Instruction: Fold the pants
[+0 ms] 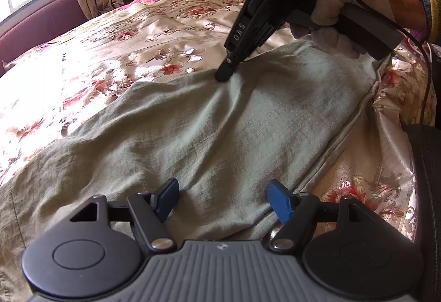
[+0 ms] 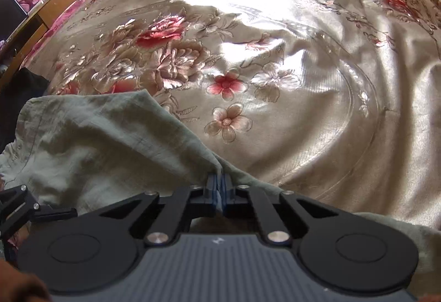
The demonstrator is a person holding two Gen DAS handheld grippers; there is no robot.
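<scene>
Pants, grey-green woven cloth, lie spread flat across the floral satin bedspread, long axis running away from my left side toward the right.

My right gripper has its jaws pinched together on the far edge of the pants; a small ridge of cloth is caught between the blue pads. From the left wrist view, its tip sits on the edge where cloth meets bedspread.

My left gripper hovers over the near part of the pants, jaws wide apart, nothing between them.

Step in hand, as I judge it: lifting the far edge to fold it over toward me.

To do it well: check that the pinch takes both layers, not the slippery bedspread. Set the left gripper on the same edge further along before lifting, so the edge rises straight. Carry it low and lay edge on edge.
</scene>
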